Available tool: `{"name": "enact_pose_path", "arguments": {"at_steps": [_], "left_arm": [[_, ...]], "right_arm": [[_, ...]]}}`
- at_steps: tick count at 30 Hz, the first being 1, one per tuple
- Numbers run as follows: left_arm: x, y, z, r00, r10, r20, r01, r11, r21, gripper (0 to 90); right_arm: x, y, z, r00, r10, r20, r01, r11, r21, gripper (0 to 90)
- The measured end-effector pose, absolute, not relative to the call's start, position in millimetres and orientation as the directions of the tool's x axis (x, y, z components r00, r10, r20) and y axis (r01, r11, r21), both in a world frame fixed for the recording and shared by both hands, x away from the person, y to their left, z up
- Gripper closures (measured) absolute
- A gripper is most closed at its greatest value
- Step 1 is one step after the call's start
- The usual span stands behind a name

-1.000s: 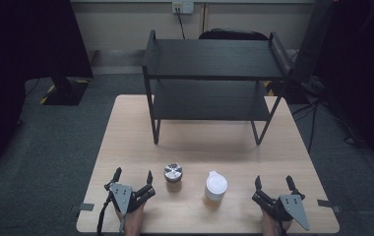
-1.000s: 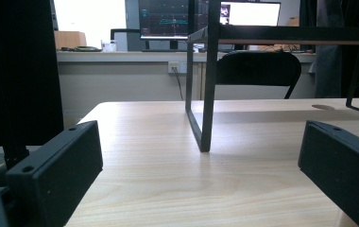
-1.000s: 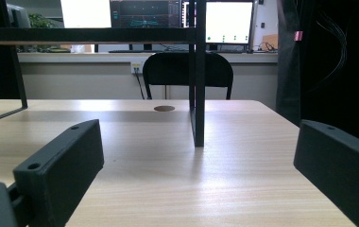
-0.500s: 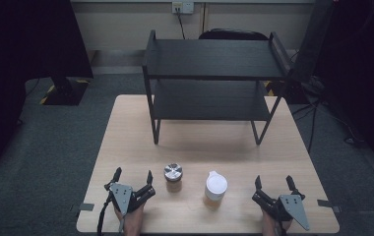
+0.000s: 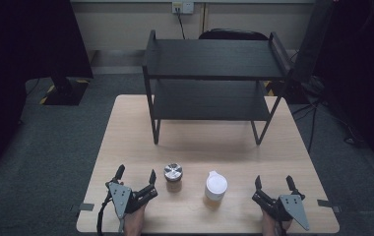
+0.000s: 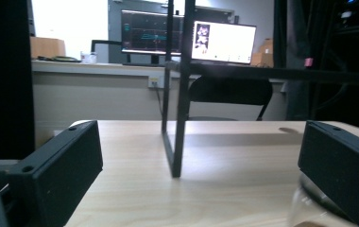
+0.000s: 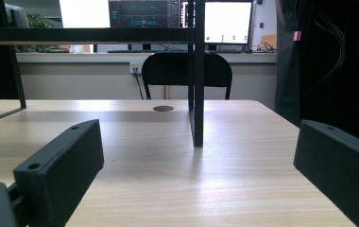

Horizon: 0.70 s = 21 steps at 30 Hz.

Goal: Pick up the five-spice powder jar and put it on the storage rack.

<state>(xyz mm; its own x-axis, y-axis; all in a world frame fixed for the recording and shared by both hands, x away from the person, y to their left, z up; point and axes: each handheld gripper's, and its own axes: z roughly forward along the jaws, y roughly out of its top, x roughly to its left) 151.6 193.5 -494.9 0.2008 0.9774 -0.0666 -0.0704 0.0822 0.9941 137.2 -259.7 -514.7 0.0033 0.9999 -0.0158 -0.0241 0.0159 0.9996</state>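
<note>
Two grippers: our left gripper [image 5: 137, 178] and right gripper [image 5: 274, 186] rest at the near table edge, jaws spread wide, gripping nothing, seemingly parked at a start pose
Jar: we see a metal-lidded jar [image 5: 173, 176] just beside the left gripper, likely its pick
Cup: a white lidded cup [image 5: 216, 186] stands between the grippers, nearer the middle
Shelf: a black two-tier rack [image 5: 213, 64] sits at the far side, both tiers bare
Room: we have open table [image 5: 214, 150] between the items and the rack legs

Black grippers [image 5: 136, 176], blocky fingers [image 6: 57, 161], grey triangular plates, trailing cable.
</note>
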Motion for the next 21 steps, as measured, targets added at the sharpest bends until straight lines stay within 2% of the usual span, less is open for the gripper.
{"name": "enact_pose_path", "arguments": {"at_steps": [10, 21], "left_arm": [[154, 189, -473, 0.276, 0.958, -0.082, -0.046, 0.098, 0.994, 0.0], [163, 173, -473, 0.342, 0.937, -0.067, -0.017, 0.077, 0.997, 0.0]], "right_arm": [[137, -260, -515, 0.003, 1.0, -0.015, -0.024, 0.016, 1.0, 0.9], [137, -260, -515, 0.003, 1.0, -0.016, -0.024, 0.016, 1.0, 0.9]]}}
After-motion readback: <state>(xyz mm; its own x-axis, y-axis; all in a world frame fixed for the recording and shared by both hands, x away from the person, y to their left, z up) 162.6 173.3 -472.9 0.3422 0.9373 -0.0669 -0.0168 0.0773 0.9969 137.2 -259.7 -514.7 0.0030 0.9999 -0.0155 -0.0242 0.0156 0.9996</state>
